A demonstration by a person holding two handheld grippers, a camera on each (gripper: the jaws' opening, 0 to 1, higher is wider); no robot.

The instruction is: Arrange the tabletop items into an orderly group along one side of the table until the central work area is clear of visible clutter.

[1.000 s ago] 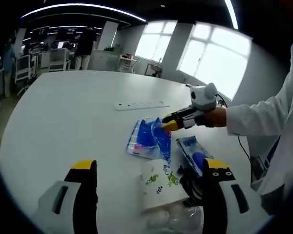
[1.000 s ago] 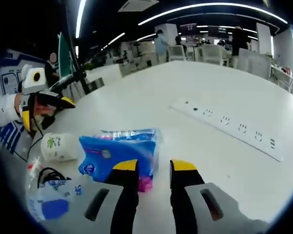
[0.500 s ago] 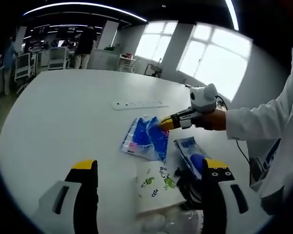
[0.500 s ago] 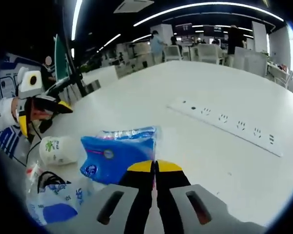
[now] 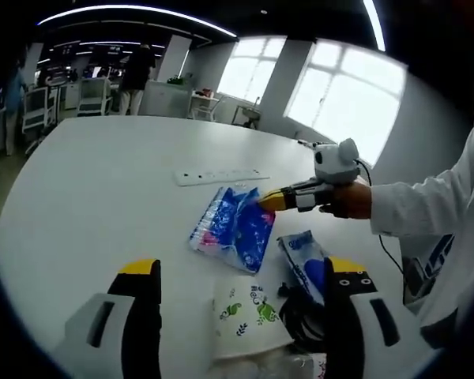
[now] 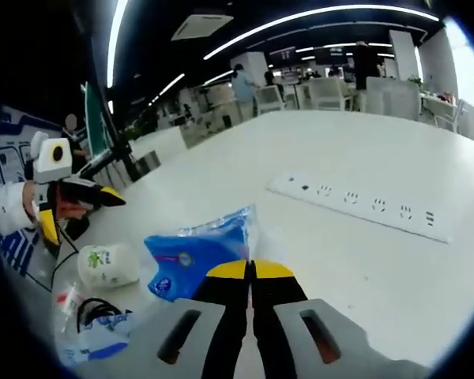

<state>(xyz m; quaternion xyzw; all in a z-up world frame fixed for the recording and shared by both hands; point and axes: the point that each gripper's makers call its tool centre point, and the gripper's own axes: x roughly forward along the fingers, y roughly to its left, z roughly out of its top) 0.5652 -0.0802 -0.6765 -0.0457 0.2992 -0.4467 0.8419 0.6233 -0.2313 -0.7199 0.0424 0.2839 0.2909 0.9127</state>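
Spreading across both views, the white table (image 5: 87,205) carries a loose cluster near the person's side; the long power strip (image 6: 355,207) lies apart toward the middle, untouched by either tool. Against a second ago, the right gripper (image 6: 251,270) has gone from parted jaws over the blue tissue pack (image 6: 197,257) to jaws pressed together on its edge, and the pack now sits tilted, its near edge raised, as the left gripper view shows the same pack (image 5: 235,229) pinched at its corner by that gripper (image 5: 270,200); I judge this the start of carrying the pack to the side group, with the central area far from cleared; the left gripper (image 5: 235,278) hangs wide apart, holding nothing, above the paper cup (image 5: 249,314) lying on its side. Beside the cup lie a blue-and-clear pouch (image 5: 306,257) and a black cable (image 5: 304,320); a crumpled clear wrapper (image 5: 292,365) is cut off at the bottom edge of the left gripper view, so its contents are unclear; how much of the pack's edge lies between the shut jaws is hidden by the jaws themselves; print on the pack is too blurred to read.
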